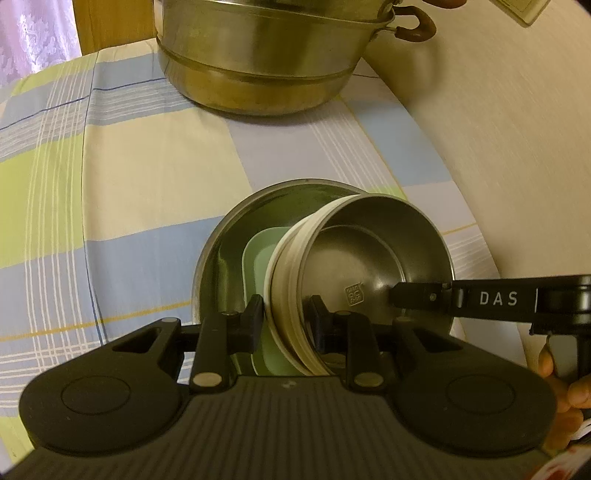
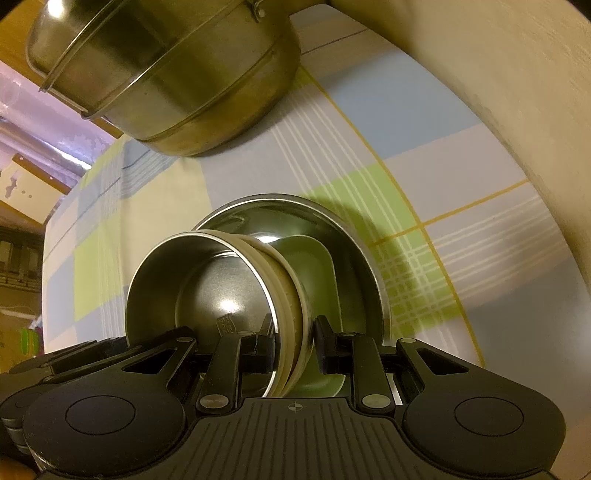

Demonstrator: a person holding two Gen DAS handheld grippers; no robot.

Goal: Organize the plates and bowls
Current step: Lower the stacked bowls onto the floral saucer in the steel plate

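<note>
A steel bowl with a cream band is held tilted over a pale green rectangular dish. The dish lies inside a wide steel plate on the checked cloth. My left gripper is shut on the bowl's rim at one side. My right gripper is shut on the rim at the opposite side, and its finger reaches into the bowl in the left wrist view. The left gripper's body shows at the lower left of the right wrist view.
A large stacked steel steamer pot with a brown handle stands at the far side of the cloth. The checked tablecloth covers the table. A cream wall curves along the right.
</note>
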